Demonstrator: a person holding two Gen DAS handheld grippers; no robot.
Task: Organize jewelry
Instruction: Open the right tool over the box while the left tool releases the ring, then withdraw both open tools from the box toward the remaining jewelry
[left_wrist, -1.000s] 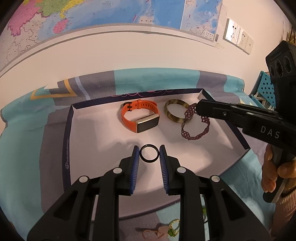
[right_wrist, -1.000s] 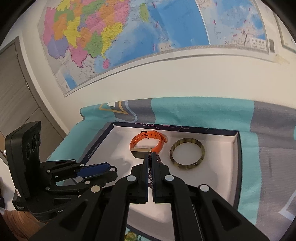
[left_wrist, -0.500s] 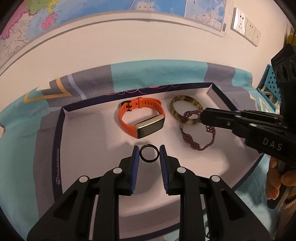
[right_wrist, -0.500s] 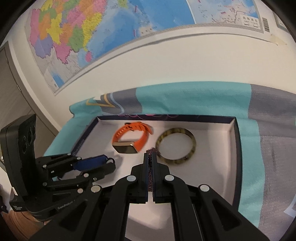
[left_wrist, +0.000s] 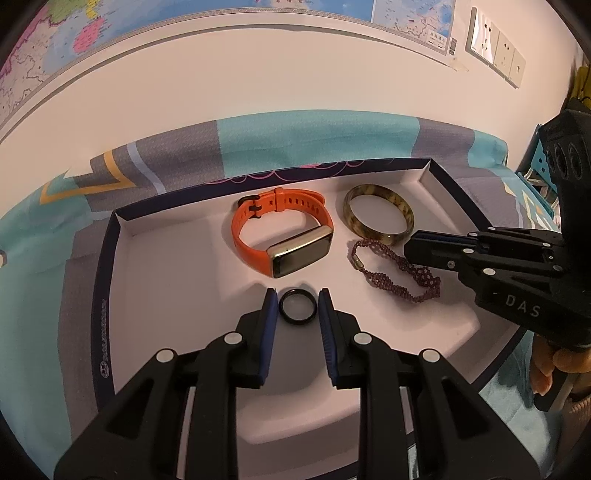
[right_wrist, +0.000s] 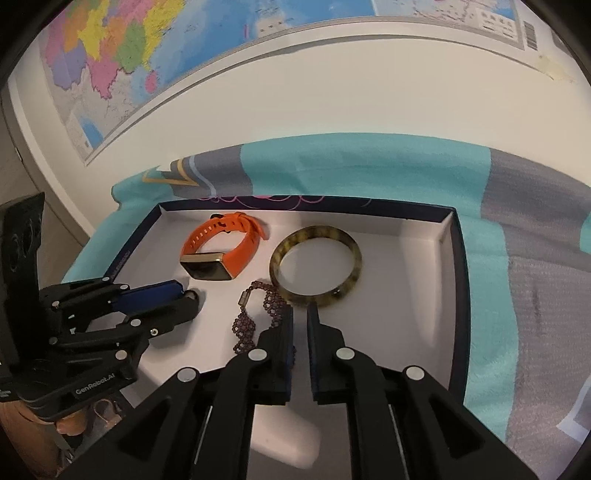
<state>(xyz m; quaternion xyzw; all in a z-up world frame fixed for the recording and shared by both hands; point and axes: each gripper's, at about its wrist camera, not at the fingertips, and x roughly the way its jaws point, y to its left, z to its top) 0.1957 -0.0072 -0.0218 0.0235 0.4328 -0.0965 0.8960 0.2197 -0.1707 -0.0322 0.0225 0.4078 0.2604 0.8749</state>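
Note:
A shallow white tray with a dark blue rim (left_wrist: 107, 258) (right_wrist: 456, 258) lies on a teal and grey cloth. In it are an orange smart band (left_wrist: 284, 229) (right_wrist: 221, 254), a tortoiseshell bangle (left_wrist: 378, 214) (right_wrist: 316, 266) and a purple beaded bracelet (left_wrist: 399, 275) (right_wrist: 255, 317). My left gripper (left_wrist: 297, 306) (right_wrist: 192, 299) holds a black ring (left_wrist: 297, 307) between its blue pads, just above the tray floor. My right gripper (right_wrist: 300, 317) (left_wrist: 413, 251) is slightly open, over the bracelet's right end; the bracelet lies on the tray floor.
A white wall with a map (right_wrist: 147, 55) rises behind the cloth-covered surface. Wall sockets (left_wrist: 495, 48) are at the upper right. A blue perforated basket (left_wrist: 535, 173) stands off the right edge. A small piece of jewelry (right_wrist: 105, 406) lies below the tray's near edge.
My right gripper lowered the beaded bracelet onto the tray beside the bangle and opened, letting it go. My left gripper kept the ring and moved further over the tray.

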